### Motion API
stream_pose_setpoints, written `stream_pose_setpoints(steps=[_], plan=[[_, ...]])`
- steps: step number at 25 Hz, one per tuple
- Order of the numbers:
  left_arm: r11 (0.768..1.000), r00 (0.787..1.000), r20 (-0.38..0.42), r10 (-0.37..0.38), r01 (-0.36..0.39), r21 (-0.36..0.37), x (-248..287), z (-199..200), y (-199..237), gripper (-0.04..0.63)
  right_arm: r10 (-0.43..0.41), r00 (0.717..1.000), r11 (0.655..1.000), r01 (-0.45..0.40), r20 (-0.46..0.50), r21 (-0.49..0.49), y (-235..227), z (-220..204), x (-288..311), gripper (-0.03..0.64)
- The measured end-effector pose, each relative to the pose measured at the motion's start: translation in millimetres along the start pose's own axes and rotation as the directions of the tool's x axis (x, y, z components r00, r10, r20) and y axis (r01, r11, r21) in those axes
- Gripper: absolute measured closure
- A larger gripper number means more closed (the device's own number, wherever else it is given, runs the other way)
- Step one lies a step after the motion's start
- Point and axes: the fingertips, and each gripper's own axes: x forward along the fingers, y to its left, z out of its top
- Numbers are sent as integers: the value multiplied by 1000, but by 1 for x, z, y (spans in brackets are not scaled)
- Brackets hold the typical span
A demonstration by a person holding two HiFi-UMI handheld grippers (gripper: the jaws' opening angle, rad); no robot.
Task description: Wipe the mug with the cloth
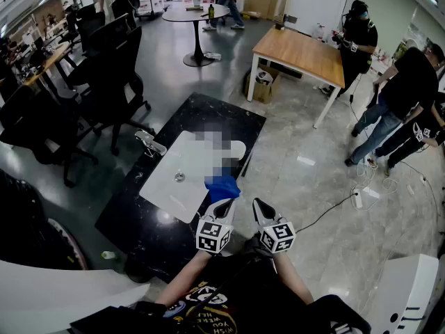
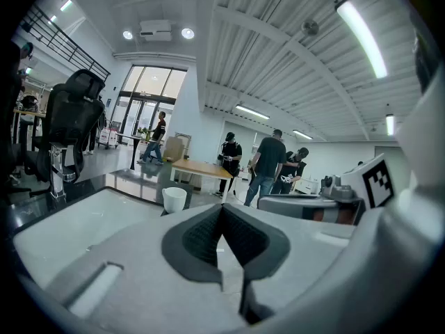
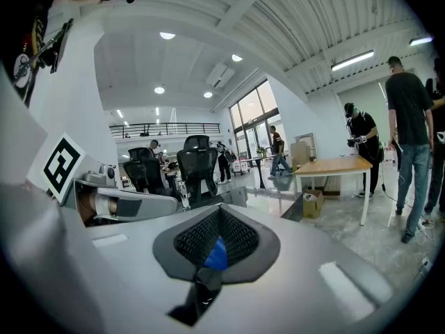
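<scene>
A white mug (image 2: 174, 198) stands at the far end of a low white table (image 1: 174, 186). In the head view the mug (image 1: 237, 149) is partly under a blurred patch. A blue cloth (image 1: 223, 187) lies crumpled at the table's near right corner. My left gripper (image 1: 222, 207) hovers just short of the cloth, its jaws together and empty (image 2: 222, 218). My right gripper (image 1: 259, 205) hangs beside it, off the table's corner, also shut. In the right gripper view a sliver of blue cloth (image 3: 215, 255) shows through the slit below its fingertips (image 3: 220, 213).
The table stands on a black rug (image 1: 132, 207). A small metal object (image 1: 179, 177) lies on the tabletop and a grey device (image 1: 150, 142) sits at its left edge. Office chairs (image 1: 111, 82) stand at left, a wooden table (image 1: 299, 53) behind, people (image 1: 400, 103) and floor cables (image 1: 357, 199) at right.
</scene>
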Motion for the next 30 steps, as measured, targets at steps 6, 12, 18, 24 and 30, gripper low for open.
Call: stream_pose_setpoints(steps=[6,12,18,24,30], plan=[[1000,1000,-1,-4,4,0,1,2,-2,592,-4,1000,1000,4,-3,-3,-1,2,-2,615],[1000,1000,-1,-9,9,-1,1,2,-4,592,-1,1000,1000,1,-1,-3,0,2,-2,615],[1000,1000,-1,2,-2,-13,-1,1,1,592,6,1000,1000,-6,-6,-6,2,0,0,615],[999,999,-24,39,-40,-31,-1,-11,16,592,66,992,997,-69,-104,-29,3,-30,20,609],[988,992,-66,104,-111,-104,-16,-44,33,592,156,942,943,-231,-296,-239,28,-78,67,575]])
